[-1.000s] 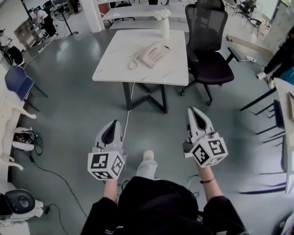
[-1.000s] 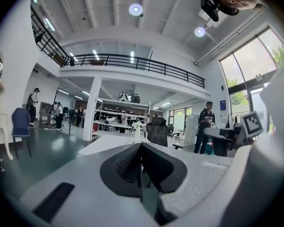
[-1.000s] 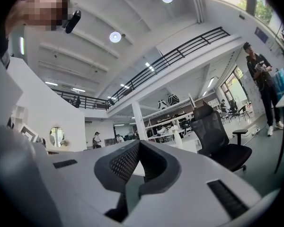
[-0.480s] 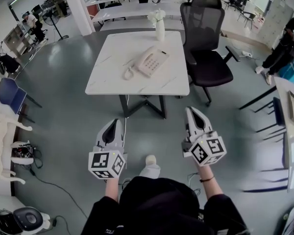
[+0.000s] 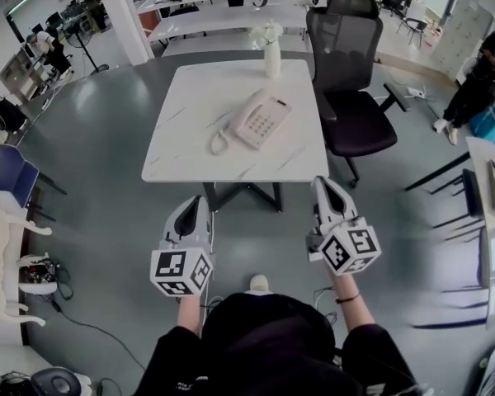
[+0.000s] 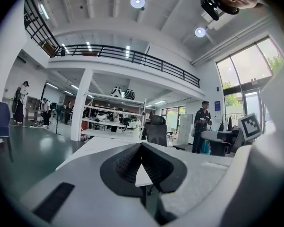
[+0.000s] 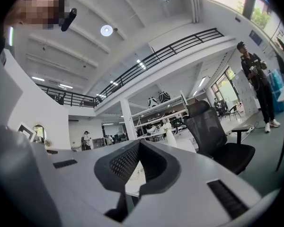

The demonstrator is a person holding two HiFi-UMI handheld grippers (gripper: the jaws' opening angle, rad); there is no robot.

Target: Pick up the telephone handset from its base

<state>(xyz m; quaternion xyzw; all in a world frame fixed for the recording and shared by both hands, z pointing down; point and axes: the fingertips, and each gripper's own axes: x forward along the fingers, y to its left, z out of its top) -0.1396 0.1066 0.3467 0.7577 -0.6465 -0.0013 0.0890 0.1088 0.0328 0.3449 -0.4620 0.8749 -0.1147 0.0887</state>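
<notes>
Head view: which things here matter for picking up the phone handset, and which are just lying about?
For the job: handset on the telephone base; white table under it; left gripper; right gripper.

Just lying about: vase of flowers; black office chair; blue chair.

White tabletop (image 5: 190, 139) with faint grey marble veins, cream phone (image 5: 260, 120) and matching curly cord (image 5: 219, 143), black mesh chair (image 5: 351, 97), white vase (image 5: 272, 56), shiny grey-green floor (image 5: 99, 139), plus one blue chair (image 5: 12, 176) too.
</notes>
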